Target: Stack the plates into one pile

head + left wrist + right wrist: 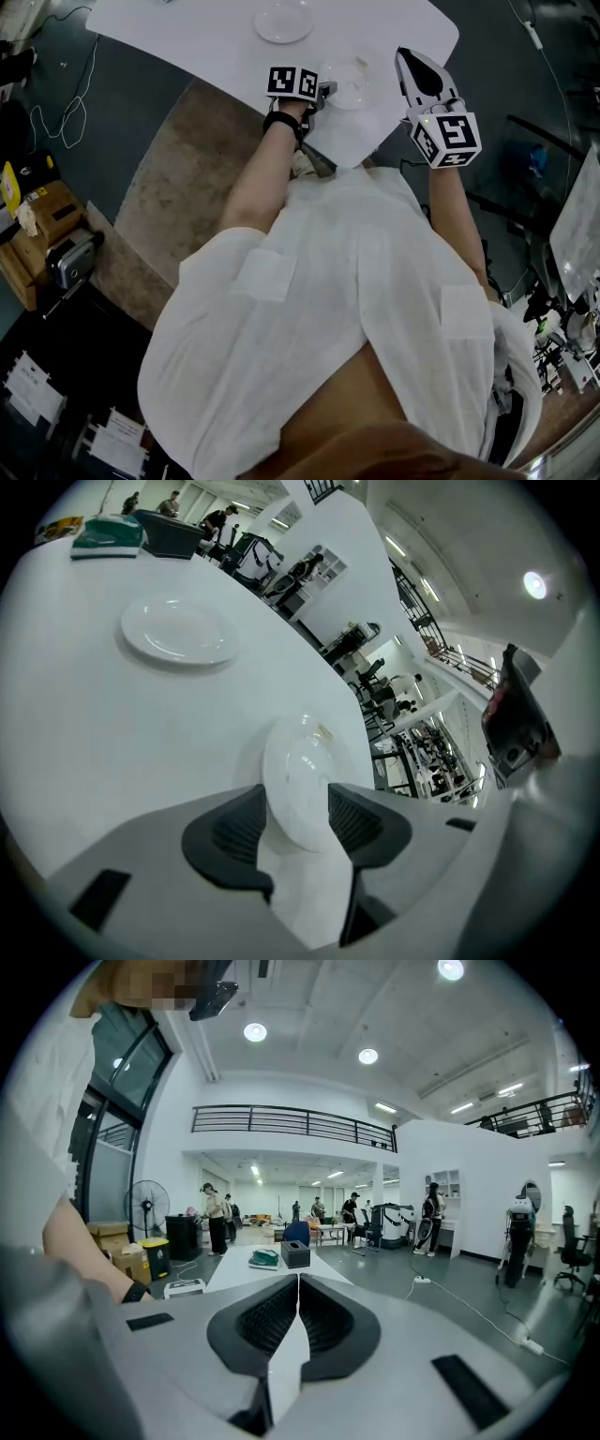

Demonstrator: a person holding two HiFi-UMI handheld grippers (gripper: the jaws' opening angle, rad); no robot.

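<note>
Plates lie apart on the table (75,724)
My left gripper (298,806) has its jaws parted about the near plate (302,761) (no squeeze); the far plate (178,632) lies well beyond; my right gripper (298,1283) is clenched, empty.

A green pad (108,534) and dark box (171,532) sat together at the white table's (75,742) far end; 1 fan (148,1202) stood near a yellow bin (153,1258).

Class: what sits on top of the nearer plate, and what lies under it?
Nothing rests on the nearer plate; its dish is bare. It lies on the white table. The open jaws of the left hand-held gripper cover its near rim.
</note>
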